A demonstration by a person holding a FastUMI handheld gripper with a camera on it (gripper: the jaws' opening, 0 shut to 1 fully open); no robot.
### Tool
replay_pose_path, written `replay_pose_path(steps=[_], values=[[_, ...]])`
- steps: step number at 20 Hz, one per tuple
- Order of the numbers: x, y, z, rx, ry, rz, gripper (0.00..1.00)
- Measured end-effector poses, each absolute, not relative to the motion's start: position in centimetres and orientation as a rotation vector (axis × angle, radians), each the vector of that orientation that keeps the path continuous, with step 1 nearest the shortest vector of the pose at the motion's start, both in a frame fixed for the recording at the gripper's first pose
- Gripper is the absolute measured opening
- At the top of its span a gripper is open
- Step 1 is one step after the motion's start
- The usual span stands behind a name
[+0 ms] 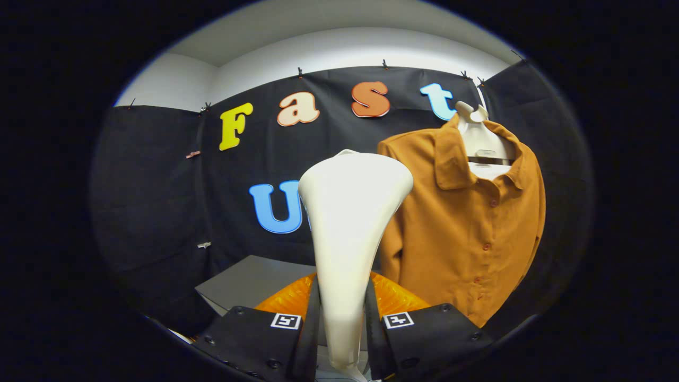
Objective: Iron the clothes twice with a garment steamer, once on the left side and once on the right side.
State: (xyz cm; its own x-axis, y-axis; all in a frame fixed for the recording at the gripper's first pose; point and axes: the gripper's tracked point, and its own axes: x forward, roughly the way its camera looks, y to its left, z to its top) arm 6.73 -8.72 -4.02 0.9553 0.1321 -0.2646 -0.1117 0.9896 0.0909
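The gripper is clamped on the steamer: both fingers press its narrow white handle, and the flared head rises beyond them. The shirt, orange-brown and buttoned, hangs on a white hanger against the booth wall, beyond the fingers and to the right of the steamer head. Head and shirt are apart; the head's face points away from the camera and cannot be judged.

Step in hand, as judged: steamer held and carried toward the garment; neither pass appears begun. The next move calls for bringing the head onto one side of the shirt front near the collar, then drawing it down.

A grey box and an orange item lie below. Writing: each finger bears a square coded marker; the hanger's small tag is too small to read.
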Motion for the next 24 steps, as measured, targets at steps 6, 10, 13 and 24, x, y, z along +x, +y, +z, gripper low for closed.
replay_pose_path(steps=[6, 10, 13, 24], values=[[6.6, -1.9, -4.0, 0.094, 0.252, 0.189, 0.42], [6.7, -0.9, -5.1, 0.102, 0.272, 0.176, 0.42], [6.8, -0.7, -5.7, 0.11, 0.286, 0.167, 0.42], [7.0, 0.3, -4.8, 0.078, 0.252, 0.196, 0.42]])
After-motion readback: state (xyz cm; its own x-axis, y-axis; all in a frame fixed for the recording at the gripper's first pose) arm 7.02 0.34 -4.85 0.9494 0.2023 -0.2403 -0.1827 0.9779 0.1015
